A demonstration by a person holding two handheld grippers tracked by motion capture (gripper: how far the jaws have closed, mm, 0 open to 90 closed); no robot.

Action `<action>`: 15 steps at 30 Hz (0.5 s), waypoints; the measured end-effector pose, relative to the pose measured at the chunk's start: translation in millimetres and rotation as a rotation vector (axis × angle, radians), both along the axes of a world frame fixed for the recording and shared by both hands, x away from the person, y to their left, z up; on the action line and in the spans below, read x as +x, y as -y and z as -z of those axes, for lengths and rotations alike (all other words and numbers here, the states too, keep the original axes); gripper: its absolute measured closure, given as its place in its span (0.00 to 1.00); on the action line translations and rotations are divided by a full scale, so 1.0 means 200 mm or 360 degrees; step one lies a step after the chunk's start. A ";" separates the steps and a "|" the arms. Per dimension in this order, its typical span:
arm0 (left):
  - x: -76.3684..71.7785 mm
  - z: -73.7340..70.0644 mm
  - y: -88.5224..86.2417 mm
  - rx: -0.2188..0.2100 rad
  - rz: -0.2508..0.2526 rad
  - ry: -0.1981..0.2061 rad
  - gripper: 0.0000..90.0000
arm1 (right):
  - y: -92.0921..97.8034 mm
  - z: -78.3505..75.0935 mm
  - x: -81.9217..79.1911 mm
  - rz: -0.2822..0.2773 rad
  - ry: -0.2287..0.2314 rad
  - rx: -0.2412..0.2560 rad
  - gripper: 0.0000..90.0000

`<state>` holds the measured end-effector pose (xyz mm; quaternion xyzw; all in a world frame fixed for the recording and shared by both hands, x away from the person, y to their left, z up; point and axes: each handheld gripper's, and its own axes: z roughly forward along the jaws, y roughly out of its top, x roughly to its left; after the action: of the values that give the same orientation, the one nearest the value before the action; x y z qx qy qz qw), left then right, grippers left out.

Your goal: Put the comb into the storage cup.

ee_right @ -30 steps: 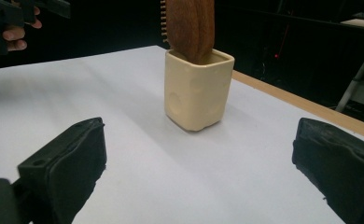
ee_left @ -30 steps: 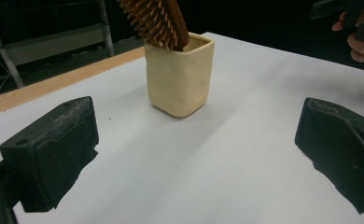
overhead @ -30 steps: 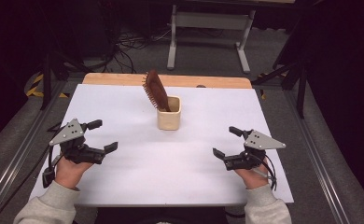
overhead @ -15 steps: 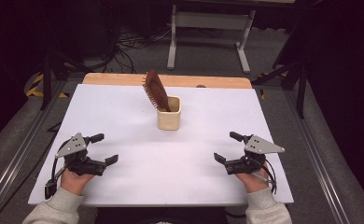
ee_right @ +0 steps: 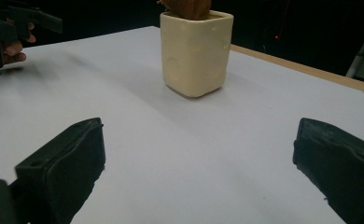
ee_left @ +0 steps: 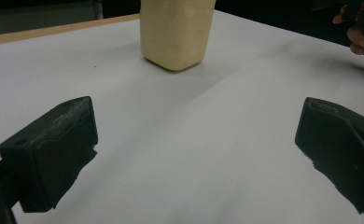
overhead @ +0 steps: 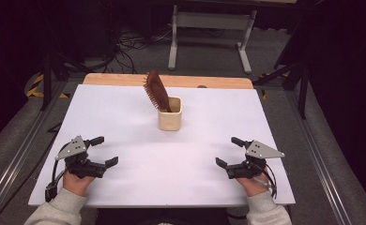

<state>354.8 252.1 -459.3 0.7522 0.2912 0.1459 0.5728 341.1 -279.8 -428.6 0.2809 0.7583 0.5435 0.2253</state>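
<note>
Fingers of the left gripper (overhead: 100,151) stand wide apart and hold nothing; in the left gripper view both black fingers (ee_left: 54,149) sit low over the bare white desk (overhead: 125,112), with clear surface between them. Fingers of the right gripper (overhead: 230,152) are likewise spread wide and empty, and in the right gripper view one finger (ee_right: 63,168) shows at each side with only desk between. Whether the fingertips touch the surface cannot be told.

One container is present: a cream square cup (overhead: 170,113) standing upright near the middle of the desk, toward its far half, well apart from both grippers. It holds a brown hairbrush (overhead: 156,91), handle down inside the cup, head rising above the rim and leaning toward the left and far side, bristles on its left face. The right gripper view shows the cup (ee_right: 196,52) with a brown part of the brush just above its rim.

Each hand rests near the near edge of the desk, left hand (overhead: 75,180) at the left corner, right hand (overhead: 251,183) at the right.

Against the frame one second earlier, the left gripper sits lower and nearer the person; the right gripper has shifted only slightly. Cup and hairbrush are unchanged.
</note>
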 end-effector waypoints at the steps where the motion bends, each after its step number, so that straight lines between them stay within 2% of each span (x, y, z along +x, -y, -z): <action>1: 0.00 0.00 0.00 -0.0004 -0.0005 0.0000 0.00 | 0.00 0.00 0.00 -0.0002 0.0008 0.0003 0.04; 5: 0.00 0.00 -0.02 -0.0058 -0.0015 -0.0019 0.00 | 0.00 0.00 0.00 0.0001 0.0000 0.0012 0.04; 8: 0.00 -0.01 -0.02 -0.0048 -0.0032 -0.0005 0.00 | 0.01 0.00 0.00 0.0000 -0.0001 0.0015 0.04; 12: 0.00 -0.01 -0.02 -0.0018 -0.0062 0.0047 0.00 | 0.00 0.00 0.00 0.0001 -0.0001 0.0004 0.04; 15: 0.00 -0.02 -0.02 -0.0023 -0.0065 0.0045 0.02 | 0.00 0.00 0.00 0.0003 -0.0002 0.0000 0.04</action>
<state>354.3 255.5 -455.8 0.7398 0.2996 0.1660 0.5791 340.2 -280.5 -429.0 0.2820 0.7582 0.5430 0.2254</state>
